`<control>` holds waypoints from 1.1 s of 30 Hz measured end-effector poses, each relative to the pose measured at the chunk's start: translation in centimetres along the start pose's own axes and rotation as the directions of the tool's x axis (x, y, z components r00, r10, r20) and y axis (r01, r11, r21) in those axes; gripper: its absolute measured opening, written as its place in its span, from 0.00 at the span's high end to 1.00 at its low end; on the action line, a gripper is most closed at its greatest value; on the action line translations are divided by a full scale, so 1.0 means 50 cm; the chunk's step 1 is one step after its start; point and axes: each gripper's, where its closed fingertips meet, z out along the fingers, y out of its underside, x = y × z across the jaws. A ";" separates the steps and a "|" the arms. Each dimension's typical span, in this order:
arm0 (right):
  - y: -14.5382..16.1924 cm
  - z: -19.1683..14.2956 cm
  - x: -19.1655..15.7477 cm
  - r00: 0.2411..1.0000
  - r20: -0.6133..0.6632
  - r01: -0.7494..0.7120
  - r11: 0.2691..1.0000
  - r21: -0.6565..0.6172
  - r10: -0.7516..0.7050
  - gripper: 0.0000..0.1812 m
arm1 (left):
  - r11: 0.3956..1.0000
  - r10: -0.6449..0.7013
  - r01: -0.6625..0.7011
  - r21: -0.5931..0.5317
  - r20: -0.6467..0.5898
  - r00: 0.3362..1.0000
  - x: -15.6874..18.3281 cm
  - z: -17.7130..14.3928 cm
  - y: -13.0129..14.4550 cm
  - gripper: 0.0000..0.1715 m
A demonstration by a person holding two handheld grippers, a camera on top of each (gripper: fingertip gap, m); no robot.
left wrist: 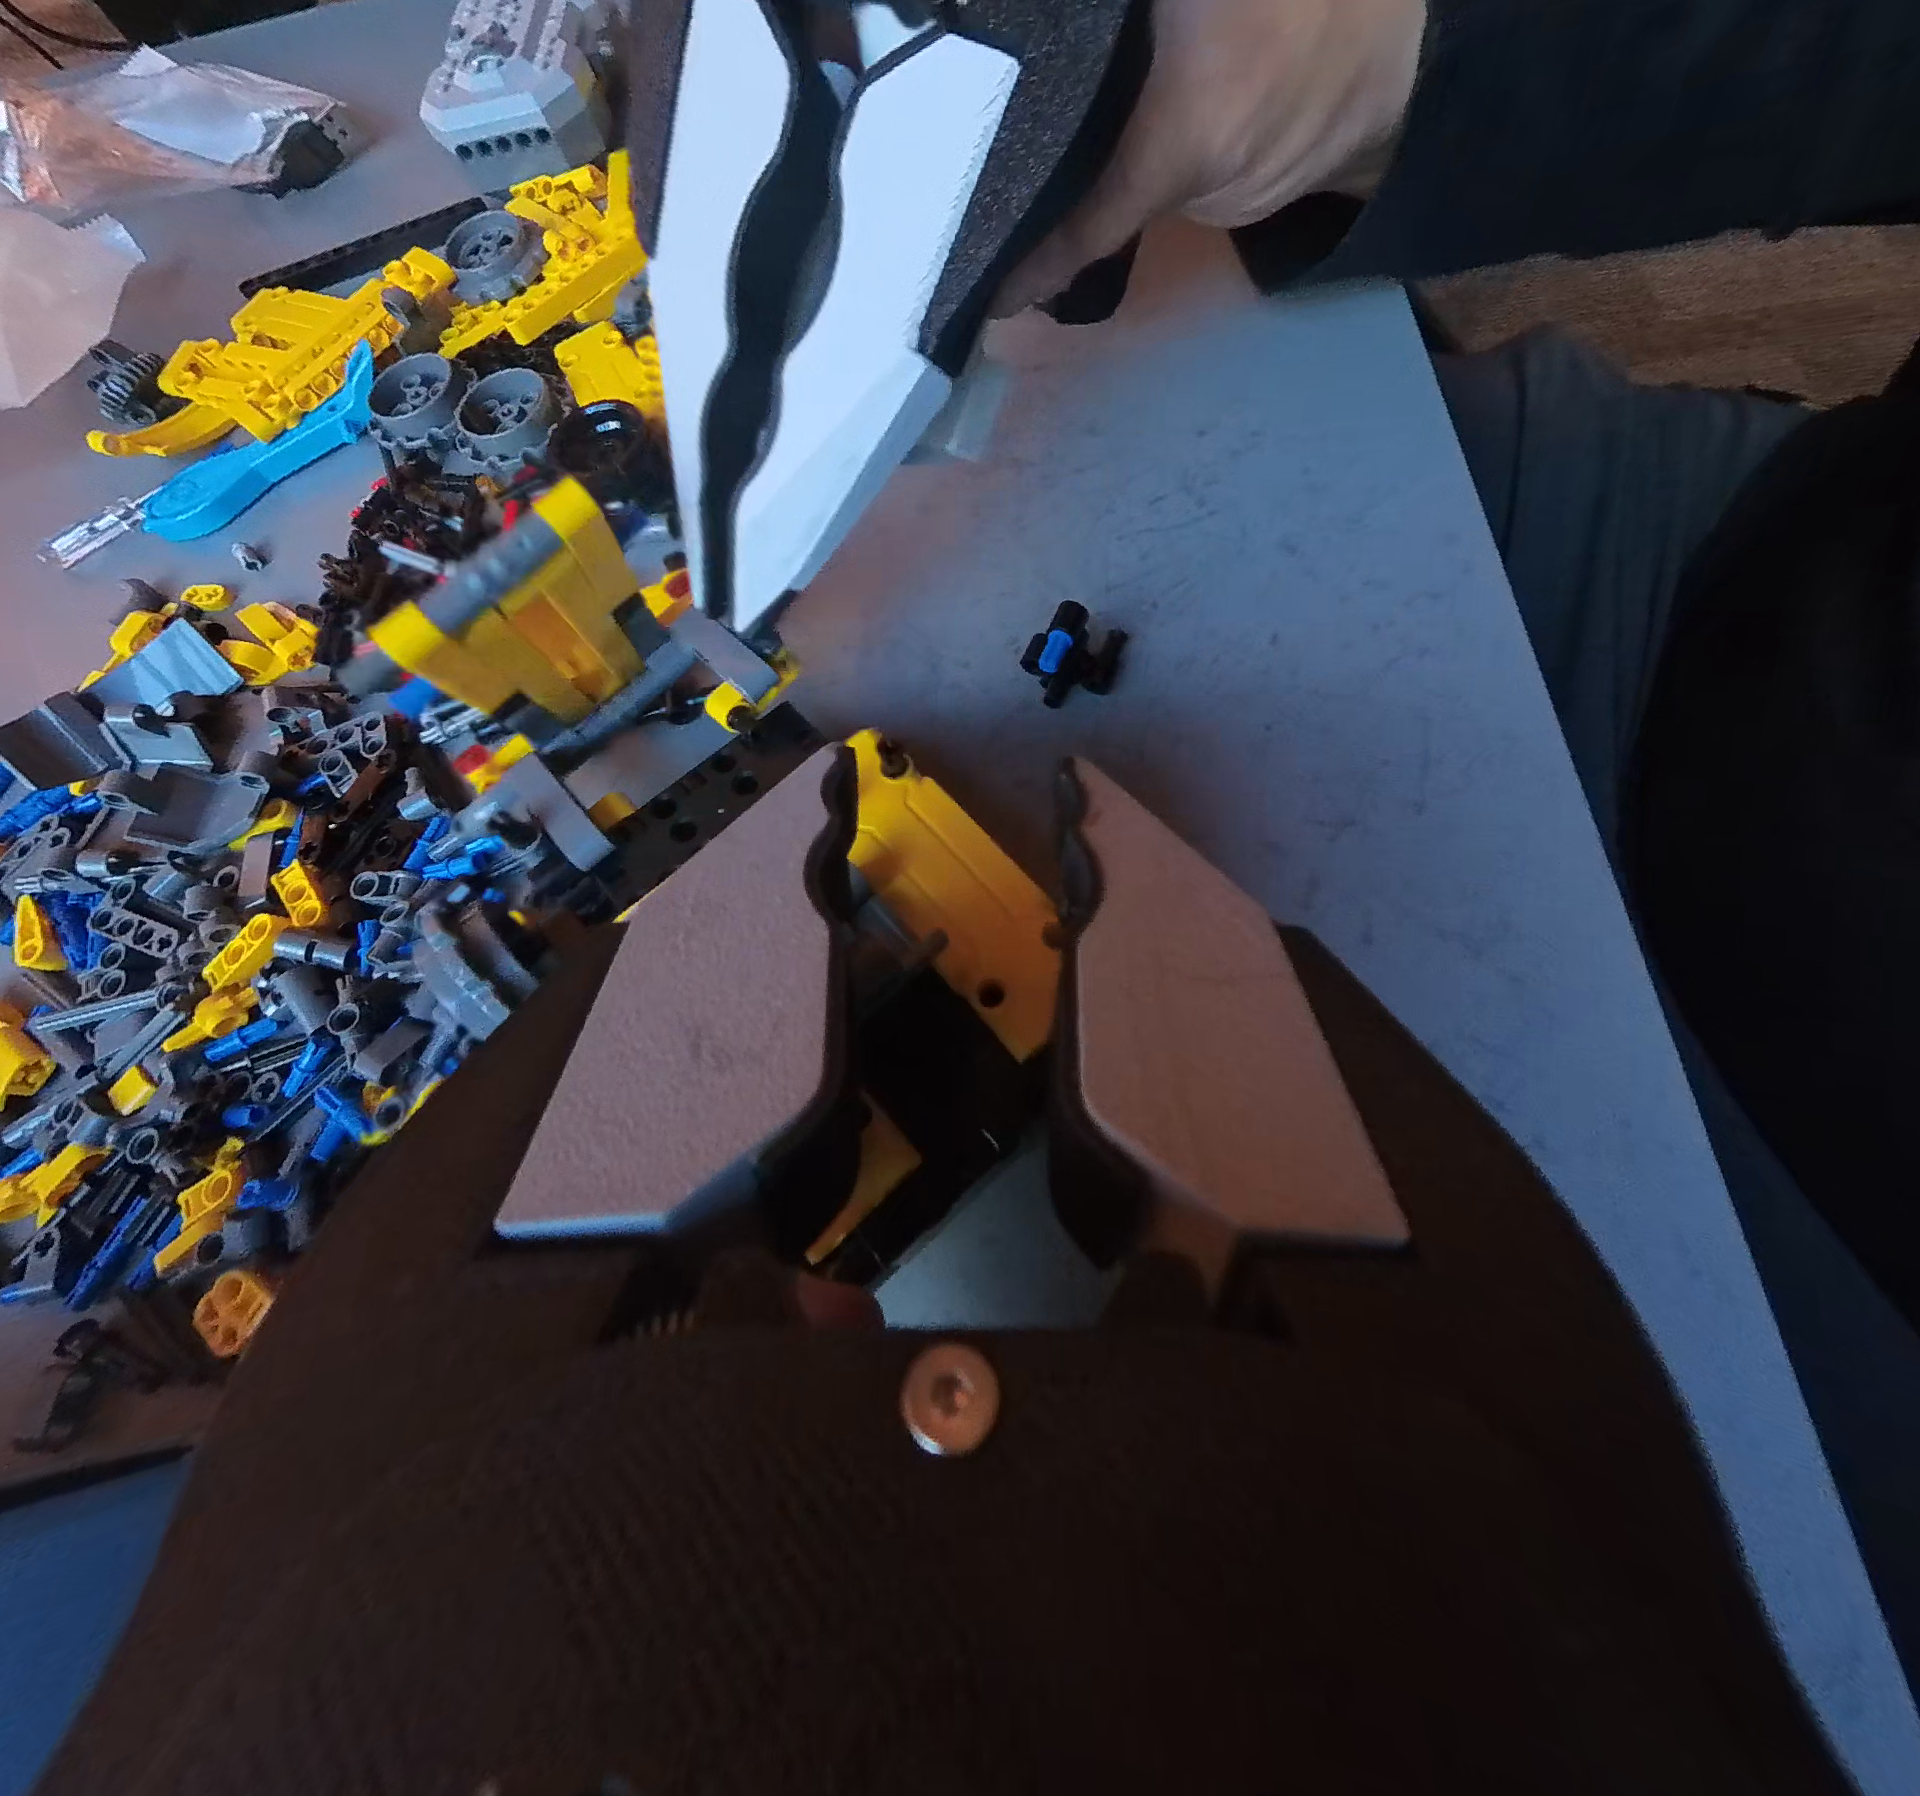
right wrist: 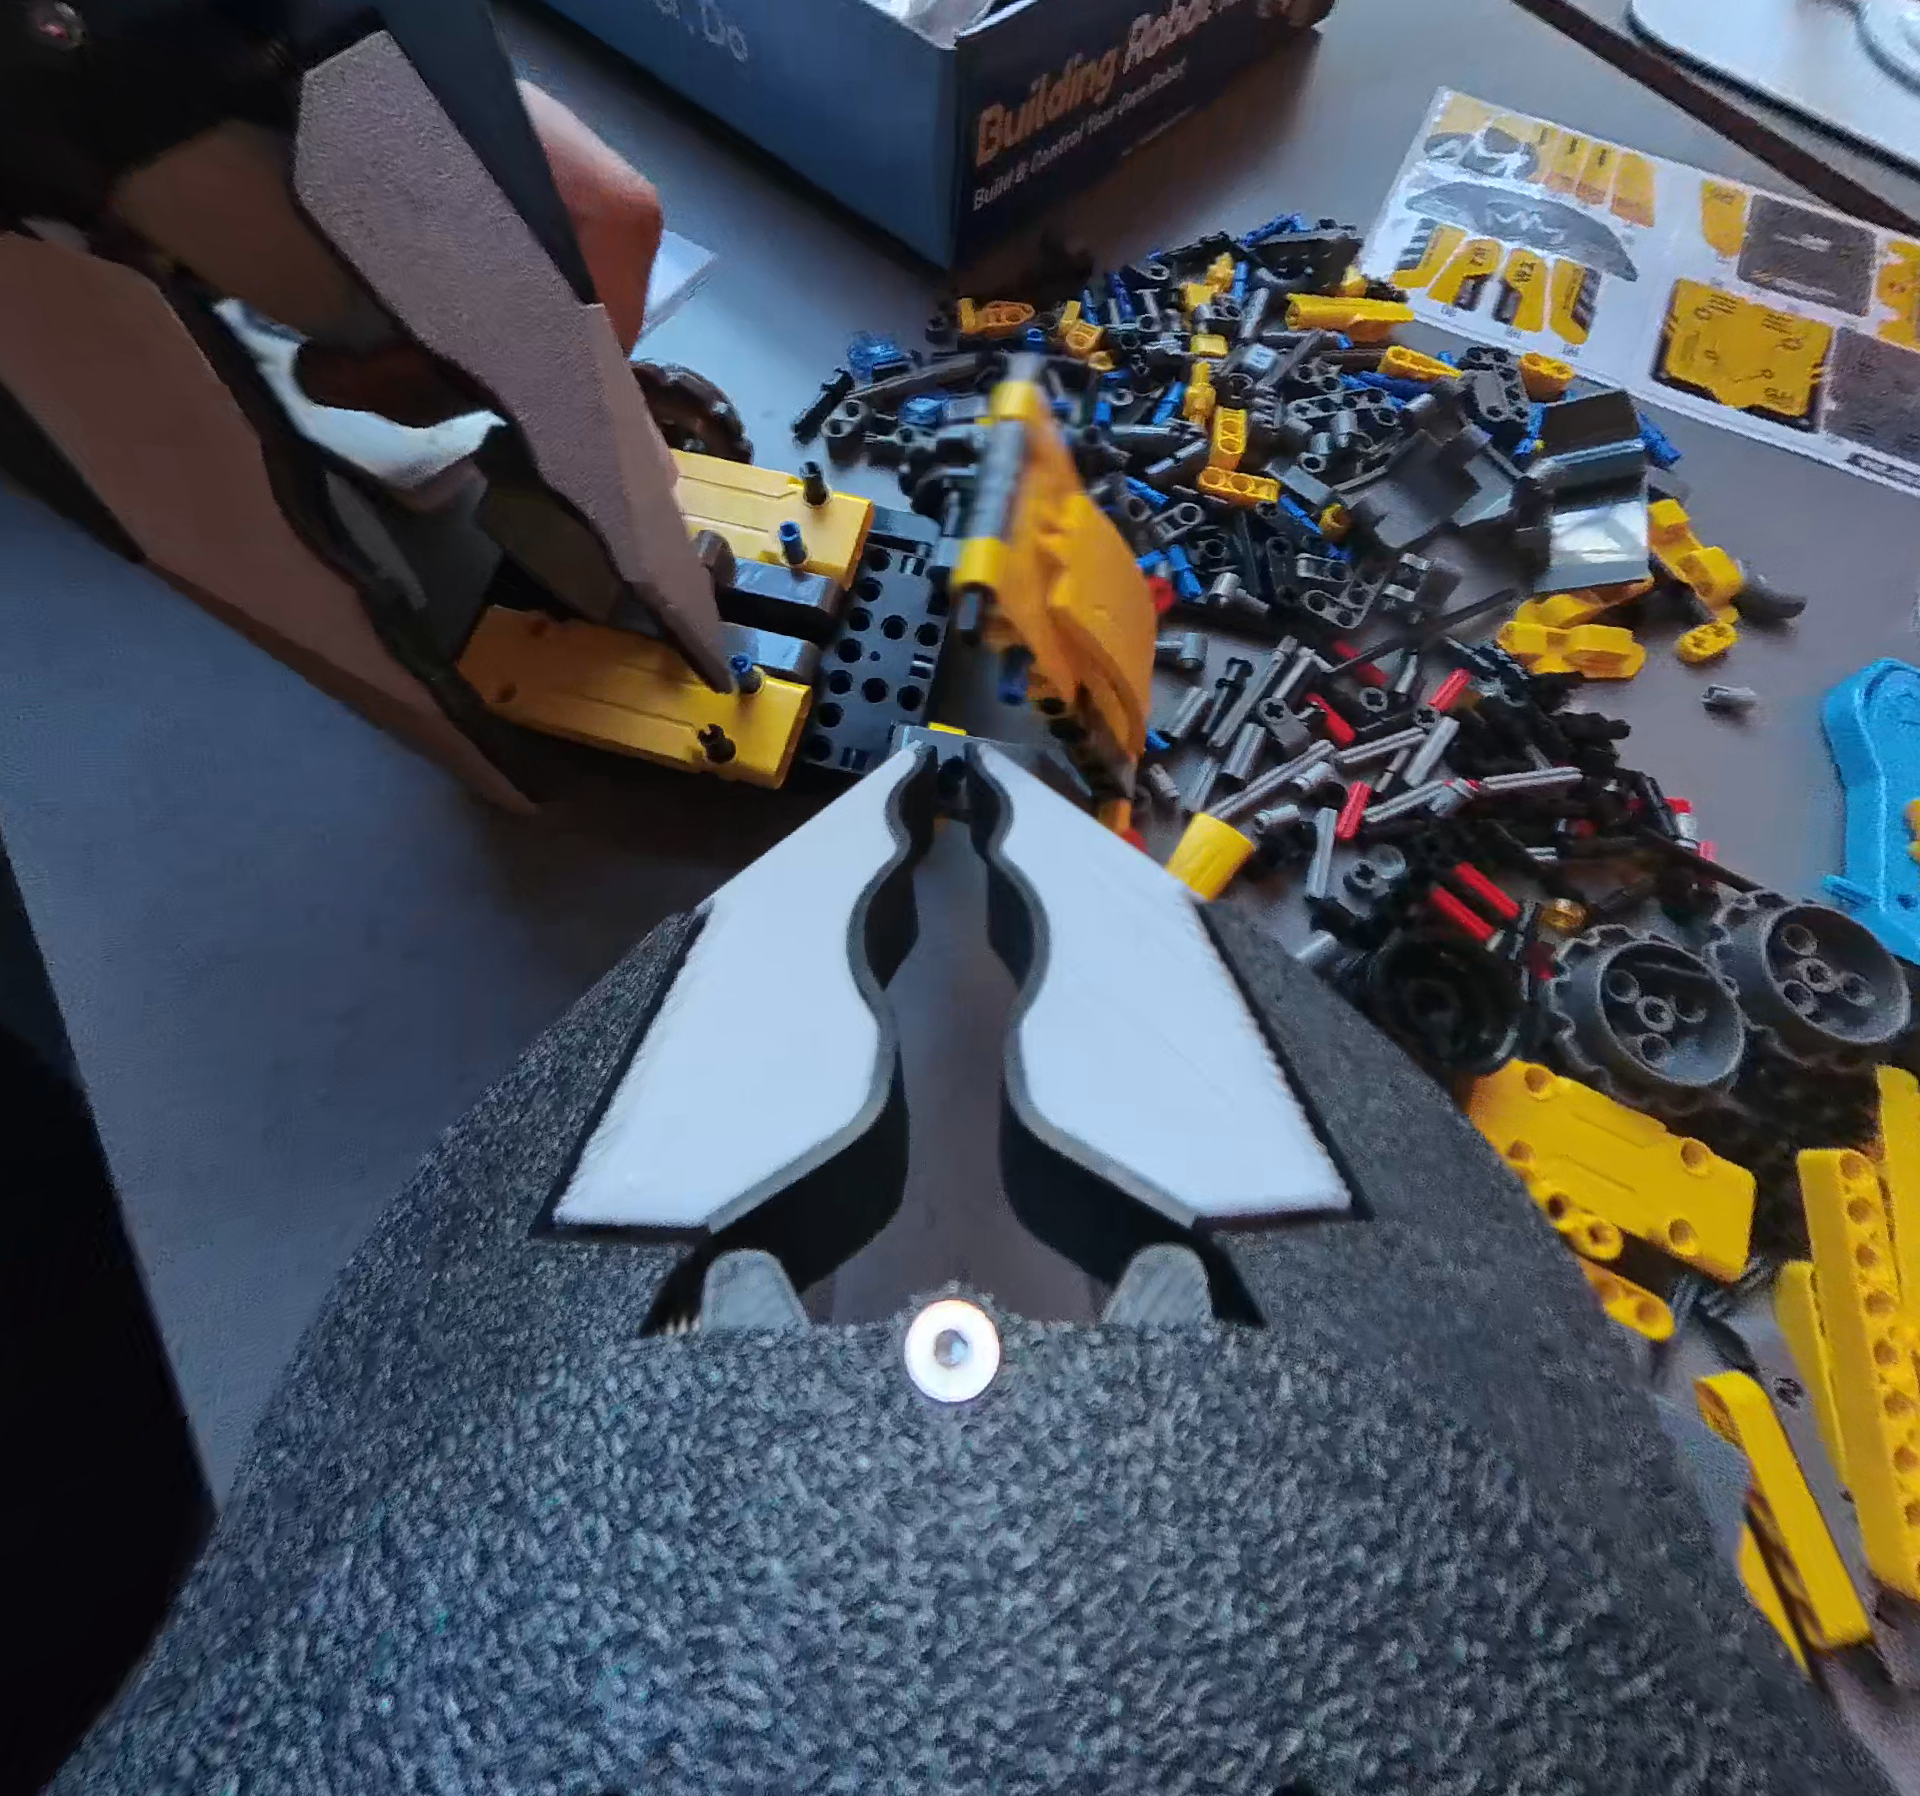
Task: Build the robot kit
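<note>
A yellow and black brick-built model (left wrist: 540, 624) lies on the grey table (left wrist: 1247, 603). My left gripper (left wrist: 956, 811), with pinkish-grey fingers, is shut on the model's yellow panelled end (right wrist: 644, 686) and holds it at the table. My right gripper (right wrist: 951, 764), with white fingers, is closed on a small black pin (right wrist: 951, 782) right at the model's grey and black middle part. In the left wrist view the right gripper (left wrist: 746, 616) comes down from above, held by a hand (left wrist: 1247, 84), with its tips touching the model.
A big pile of loose yellow, blue, grey and black parts (right wrist: 1351, 499) lies beside the model. Dark wheels (right wrist: 1642, 1019), a blue tool (left wrist: 249, 479), a sticker sheet (right wrist: 1662, 292), a dark box (right wrist: 935, 84), a grey hub (left wrist: 509, 84). A small black-and-blue connector (left wrist: 1070, 666) lies alone.
</note>
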 end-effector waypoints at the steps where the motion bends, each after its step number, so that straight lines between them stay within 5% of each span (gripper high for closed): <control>1: 0.000 0.001 0.009 1.000 -0.020 -0.004 1.000 -0.002 0.004 0.97 | 1.000 -0.001 0.001 0.000 0.002 1.000 -0.001 0.000 0.000 0.78; 9: -0.012 0.007 0.016 0.999 0.037 -0.034 0.999 0.016 0.034 0.98 | 1.000 -0.015 0.015 -0.021 0.001 1.000 -0.013 0.005 0.000 0.80; 14: -0.012 0.006 0.009 0.961 0.237 -0.141 0.990 -0.016 0.141 0.97 | 0.998 -0.037 0.037 -0.048 -0.001 0.999 -0.018 0.004 0.001 0.85; 18: -0.028 -0.013 0.023 0.960 0.263 -0.116 0.992 0.051 0.098 0.79 | 0.996 0.009 -0.007 -0.088 0.031 0.999 -0.019 0.014 0.003 0.86; 23: -0.046 -0.012 0.045 0.989 0.151 -0.005 0.999 0.054 -0.004 0.70 | 0.988 -0.041 0.058 -0.145 0.120 0.992 -0.052 0.002 -0.023 0.69; 27: -0.040 0.025 0.026 0.978 0.209 0.025 0.999 -0.030 -0.018 0.69 | 0.955 -0.075 0.126 -0.270 0.192 0.978 -0.072 0.017 0.013 0.62; 29: -0.035 0.031 0.024 0.976 0.218 0.034 0.998 -0.054 -0.021 0.72 | 0.922 -0.112 0.181 -0.343 0.212 0.971 -0.075 0.031 0.038 0.59; 33: -0.062 0.009 0.058 0.980 0.198 -0.031 0.999 0.012 0.028 0.94 | 0.932 -0.080 0.141 -0.334 0.190 0.979 -0.058 0.032 0.036 0.75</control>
